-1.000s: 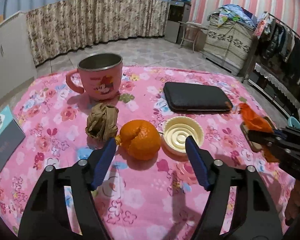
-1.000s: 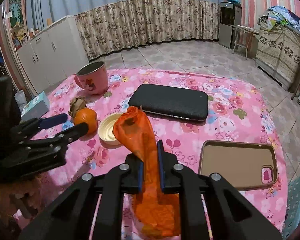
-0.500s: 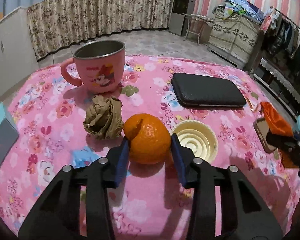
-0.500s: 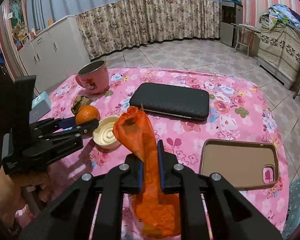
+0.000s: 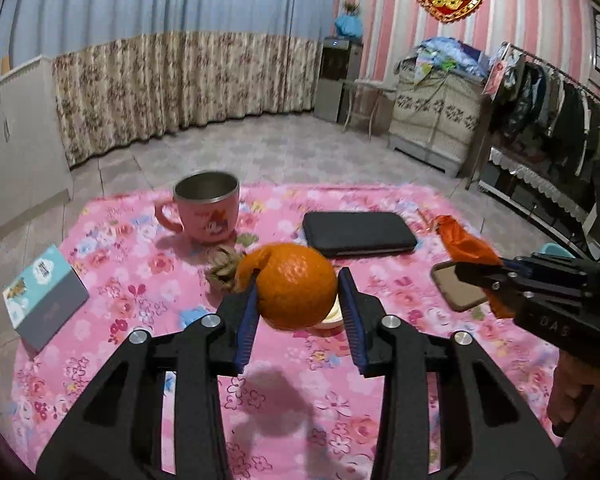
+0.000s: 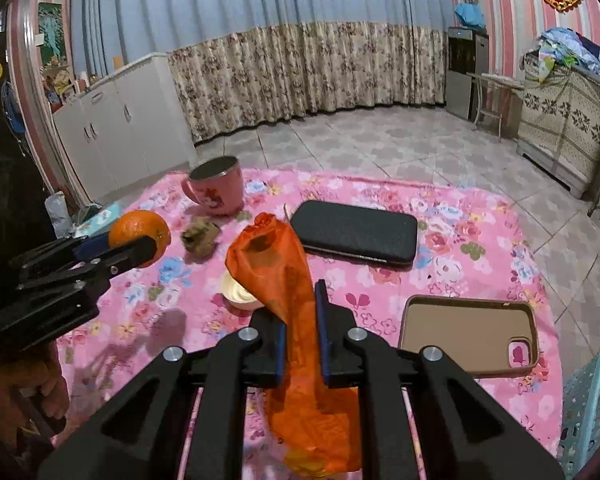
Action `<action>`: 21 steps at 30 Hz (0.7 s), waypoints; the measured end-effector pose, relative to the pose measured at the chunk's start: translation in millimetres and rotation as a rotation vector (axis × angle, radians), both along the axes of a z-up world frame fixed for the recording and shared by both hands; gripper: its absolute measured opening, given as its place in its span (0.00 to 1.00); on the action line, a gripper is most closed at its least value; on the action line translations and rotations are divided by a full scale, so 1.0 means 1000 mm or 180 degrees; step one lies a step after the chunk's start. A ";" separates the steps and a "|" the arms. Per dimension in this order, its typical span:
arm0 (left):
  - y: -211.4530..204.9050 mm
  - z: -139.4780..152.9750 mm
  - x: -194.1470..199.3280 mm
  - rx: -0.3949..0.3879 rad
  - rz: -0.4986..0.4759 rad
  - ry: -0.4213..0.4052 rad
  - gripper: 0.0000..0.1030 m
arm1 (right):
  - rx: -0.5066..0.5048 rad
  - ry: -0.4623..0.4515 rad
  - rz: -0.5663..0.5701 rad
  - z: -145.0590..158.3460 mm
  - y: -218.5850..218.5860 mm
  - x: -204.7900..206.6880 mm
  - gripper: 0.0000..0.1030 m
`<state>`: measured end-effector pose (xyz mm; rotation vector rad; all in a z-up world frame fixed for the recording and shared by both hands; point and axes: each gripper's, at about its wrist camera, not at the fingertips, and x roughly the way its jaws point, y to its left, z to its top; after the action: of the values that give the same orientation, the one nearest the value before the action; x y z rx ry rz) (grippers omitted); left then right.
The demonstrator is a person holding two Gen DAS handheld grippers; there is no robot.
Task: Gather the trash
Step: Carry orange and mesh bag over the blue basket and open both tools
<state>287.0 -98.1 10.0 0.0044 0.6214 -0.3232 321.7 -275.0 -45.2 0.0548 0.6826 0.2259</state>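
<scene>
Since a second ago the left tongs have gone from wide open on either side of the orange to gripping it, and the orange is now off the desk — its shadow lies on the cloth below, well apart from it. The jaws are closing the last bit, pads pressed on both flanks of the fruit; a flap of peel sticks up at its left. The paper wad and the cream lid are left on the desk.

Right tongs — unchanged, nearly closed, pinching the neck of the orange bag, whose mouth points up toward the left.

Judgement: pick is done; next is carrying the orange over the bag mouth. Mouth looks narrow — a miss is possible.
</scene>
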 end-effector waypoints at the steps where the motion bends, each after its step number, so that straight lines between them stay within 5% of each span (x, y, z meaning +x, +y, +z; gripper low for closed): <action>1: 0.001 0.002 -0.002 -0.0014 -0.0001 -0.0021 0.34 | -0.0002 -0.0025 0.0000 0.002 0.000 -0.003 0.12; 21: -0.003 0.004 -0.006 -0.0067 -0.0080 0.0002 0.30 | 0.0018 -0.0087 -0.0003 0.012 -0.003 -0.013 0.12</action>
<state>281.3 -100.6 13.7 -0.0081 0.6190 -0.3539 308.6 -278.4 -33.5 0.0572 0.6549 0.2274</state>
